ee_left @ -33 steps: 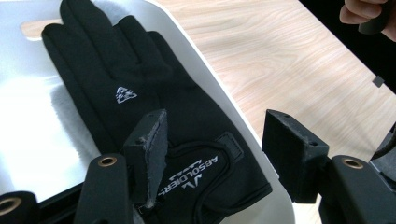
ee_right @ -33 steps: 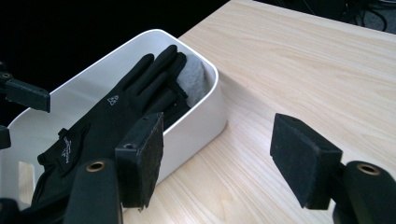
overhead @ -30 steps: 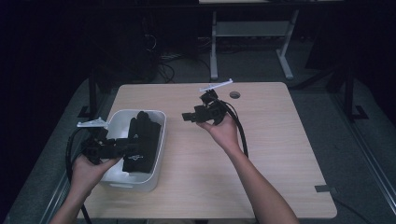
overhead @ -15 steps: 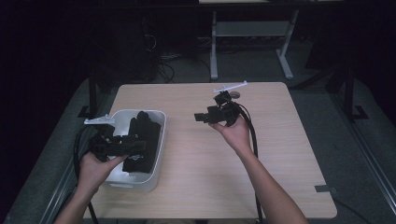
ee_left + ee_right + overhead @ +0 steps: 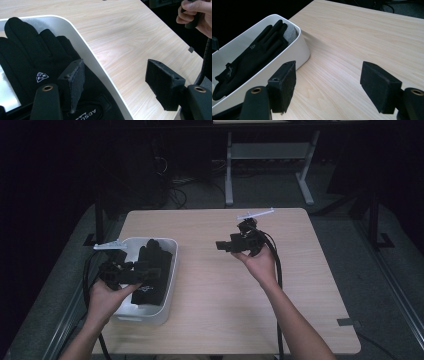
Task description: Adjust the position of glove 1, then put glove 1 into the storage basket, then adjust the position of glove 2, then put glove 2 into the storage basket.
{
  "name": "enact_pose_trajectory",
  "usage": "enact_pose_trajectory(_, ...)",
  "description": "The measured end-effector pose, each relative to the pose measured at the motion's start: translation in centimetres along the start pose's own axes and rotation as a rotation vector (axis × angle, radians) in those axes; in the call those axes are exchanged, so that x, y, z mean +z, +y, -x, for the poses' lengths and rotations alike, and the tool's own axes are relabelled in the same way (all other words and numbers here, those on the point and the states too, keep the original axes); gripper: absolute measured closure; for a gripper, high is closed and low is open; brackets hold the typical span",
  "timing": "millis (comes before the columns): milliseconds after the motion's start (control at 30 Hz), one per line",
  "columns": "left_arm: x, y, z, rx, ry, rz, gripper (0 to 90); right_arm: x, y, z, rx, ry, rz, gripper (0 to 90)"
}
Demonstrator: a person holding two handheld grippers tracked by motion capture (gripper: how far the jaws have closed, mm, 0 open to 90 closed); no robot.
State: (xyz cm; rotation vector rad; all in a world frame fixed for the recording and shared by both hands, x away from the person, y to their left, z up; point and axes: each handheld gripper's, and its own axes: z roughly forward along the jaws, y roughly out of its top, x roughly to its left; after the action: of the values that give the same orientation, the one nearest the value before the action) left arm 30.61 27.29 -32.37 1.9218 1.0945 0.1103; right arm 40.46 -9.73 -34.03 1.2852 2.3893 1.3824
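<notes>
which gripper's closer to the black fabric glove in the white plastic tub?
Left. The left gripper hangs right over the black fabric glove in the white plastic tub, jaws open and empty. The right gripper is off to the side above bare tabletop, also open.

Hidden and cut off around the white bin

The black glove [image 5: 37, 65] runs off the left gripper view's left and bottom edges, and its cuff lettering is cropped mid-word. The white bin [image 5: 298, 53] loses its near end past the right gripper view's left edge. In the high view, the left gripper [image 5: 145, 270] covers part of the glove; whether they touch cannot be told.
</notes>
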Motion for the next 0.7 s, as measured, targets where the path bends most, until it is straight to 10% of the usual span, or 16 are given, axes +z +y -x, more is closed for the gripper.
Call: enact_pose_trajectory(700, 1.0, 0.5, 1.2, 0.024, -0.019, -0.010, 30.8, -2.6, -2.8, 2.7, 0.052, -0.037, 0.001, 28.0)
